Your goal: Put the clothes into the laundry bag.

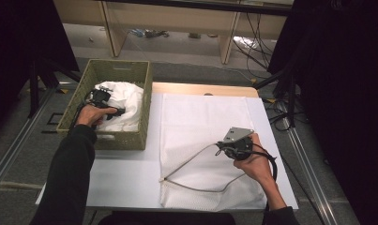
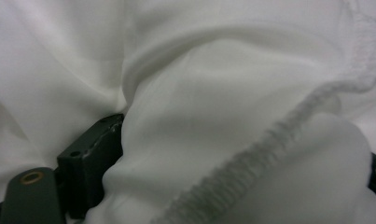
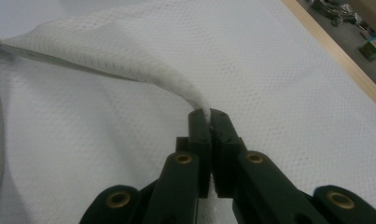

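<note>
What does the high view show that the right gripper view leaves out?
High view alone: the woven basket holding white cloth, with the left gripper down in it. Right gripper view alone: the mesh bag's weave up close, and a fold of its upper layer pinched between the shut jaws. Both: the right gripper lifting the bag's open edge on the table.

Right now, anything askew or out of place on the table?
Nothing damaged or spilled. The mesh laundry bag lies flat except its top edge, pinched up by the right gripper. White cloth sits crumpled in the wicker basket, bulging between the left gripper's jaws.
</note>
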Action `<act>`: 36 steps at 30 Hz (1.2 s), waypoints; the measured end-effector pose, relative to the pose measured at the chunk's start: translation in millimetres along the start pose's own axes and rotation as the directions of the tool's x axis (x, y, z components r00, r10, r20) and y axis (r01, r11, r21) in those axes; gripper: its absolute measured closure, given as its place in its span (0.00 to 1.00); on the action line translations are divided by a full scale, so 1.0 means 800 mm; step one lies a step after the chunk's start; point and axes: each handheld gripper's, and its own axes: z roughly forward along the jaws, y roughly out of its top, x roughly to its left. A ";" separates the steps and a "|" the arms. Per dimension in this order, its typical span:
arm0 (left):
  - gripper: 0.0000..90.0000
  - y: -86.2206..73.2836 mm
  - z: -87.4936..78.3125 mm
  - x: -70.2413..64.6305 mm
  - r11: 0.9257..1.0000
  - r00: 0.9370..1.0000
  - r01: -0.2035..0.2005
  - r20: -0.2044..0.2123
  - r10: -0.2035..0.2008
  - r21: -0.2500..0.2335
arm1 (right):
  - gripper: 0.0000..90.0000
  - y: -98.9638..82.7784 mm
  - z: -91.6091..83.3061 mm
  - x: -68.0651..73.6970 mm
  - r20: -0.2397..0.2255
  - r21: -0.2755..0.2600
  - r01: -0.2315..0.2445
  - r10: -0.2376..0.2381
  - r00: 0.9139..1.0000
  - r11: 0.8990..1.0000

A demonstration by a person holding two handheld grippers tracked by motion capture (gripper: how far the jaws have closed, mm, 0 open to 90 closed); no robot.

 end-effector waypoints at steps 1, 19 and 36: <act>0.12 -0.001 0.004 0.000 1.000 1.000 0.000 -0.010 0.000 0.012 | 0.99 0.000 0.000 0.000 0.000 -0.001 0.000 0.000 1.000 1.000; 0.68 0.010 -0.018 0.014 0.951 0.936 0.302 0.168 -0.309 0.064 | 0.99 -0.004 -0.005 -0.002 0.012 -0.007 -0.025 0.025 1.000 1.000; 0.69 0.059 -0.128 0.029 0.926 0.917 0.331 0.295 -0.270 -0.181 | 0.99 -0.005 -0.008 -0.009 0.031 -0.023 -0.006 0.007 1.000 1.000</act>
